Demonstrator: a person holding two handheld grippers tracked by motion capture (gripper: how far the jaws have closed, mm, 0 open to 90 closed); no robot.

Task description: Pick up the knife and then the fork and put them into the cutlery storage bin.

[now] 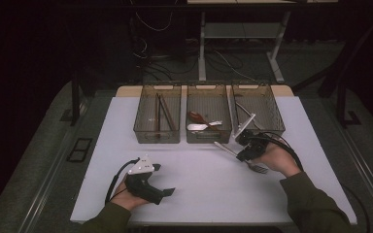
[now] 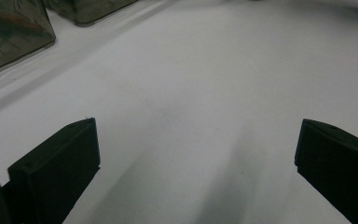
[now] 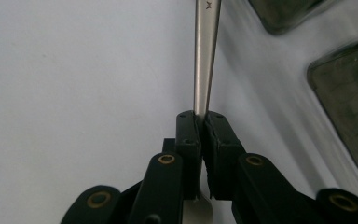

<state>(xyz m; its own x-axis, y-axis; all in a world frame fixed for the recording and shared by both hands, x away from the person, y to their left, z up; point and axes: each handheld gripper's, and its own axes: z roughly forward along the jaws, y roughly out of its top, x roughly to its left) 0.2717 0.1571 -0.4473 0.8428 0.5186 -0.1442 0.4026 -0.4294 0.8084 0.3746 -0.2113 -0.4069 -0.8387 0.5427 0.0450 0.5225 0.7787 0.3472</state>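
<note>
white table (image 1: 199, 189) under both grippers, spread wide beneath the hands. beyond the grippers, at the far edge, three smoky bins in a row: left bin (image 1: 157, 137) with long dark sticks, middle bin (image 1: 209, 137) with a brown spoon and a pale one, right bin (image 1: 274, 127) just past the right gripper, with thin metal pieces leaning inside. left gripper (image 1: 169, 191) low over the table in the near left hand, well apart from the bins and from the fork, jaws standing wide with bare table between them, holding nothing; same wide gap in the left gripper view (image 2: 196, 154), with corners of two bins up and to its left. right gripper (image 1: 243, 154) in the right hand, just short of the right bin, clamped tight on a metal fork (image 1: 233, 151). in the right gripper view, pads (image 3: 189, 135) pinched on the flat handle (image 3: 205, 60), which runs straight ahead from the jaws over the table, bins off to its right. in the high view, tines behind the gripper, near the hand, handle end pointing away toward the middle bin.
</note>
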